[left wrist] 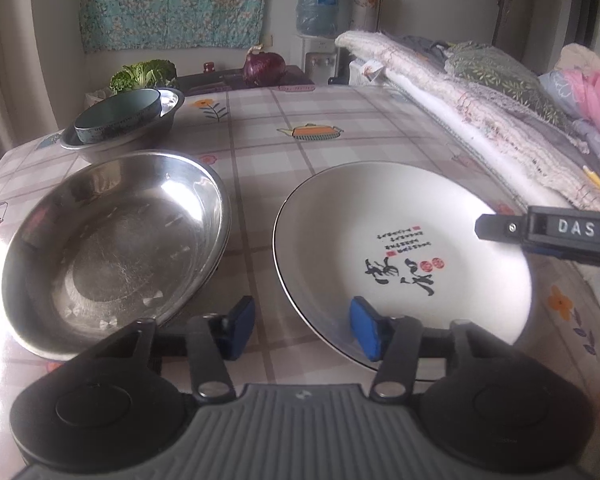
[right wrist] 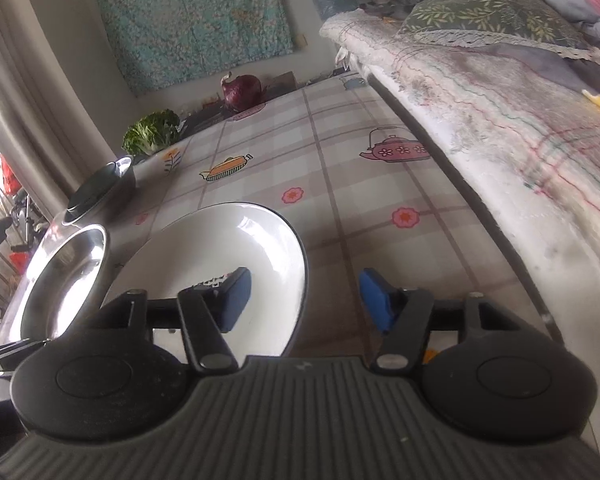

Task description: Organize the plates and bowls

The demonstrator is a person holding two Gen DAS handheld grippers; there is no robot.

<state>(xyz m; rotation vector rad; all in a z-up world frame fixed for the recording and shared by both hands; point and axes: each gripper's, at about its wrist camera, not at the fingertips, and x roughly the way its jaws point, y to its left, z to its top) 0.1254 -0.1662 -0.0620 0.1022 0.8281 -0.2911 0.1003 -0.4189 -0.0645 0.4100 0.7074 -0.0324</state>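
Note:
A white plate (left wrist: 400,208) with black calligraphy lies on the checked tablecloth (left wrist: 291,152), and a shallow steel dish (left wrist: 111,240) sits to its left. My left gripper (left wrist: 304,328) stands open astride the plate's left rim, one blue pad over the plate and the other outside it, neither touching. In the right wrist view my right gripper (right wrist: 304,300) is open astride the right rim of the white plate (right wrist: 219,240), with the steel dish (right wrist: 67,280) beyond. A finger of the right gripper (left wrist: 500,228) shows over the plate's right edge. Farther back a teal bowl (left wrist: 119,114) rests in a steel basin (left wrist: 167,120).
A red onion (left wrist: 264,68) and leafy greens (left wrist: 143,74) sit at the table's far end. Folded blankets and pillows (left wrist: 480,92) run along the table's right side. A water dispenser (left wrist: 318,8) stands against the back wall.

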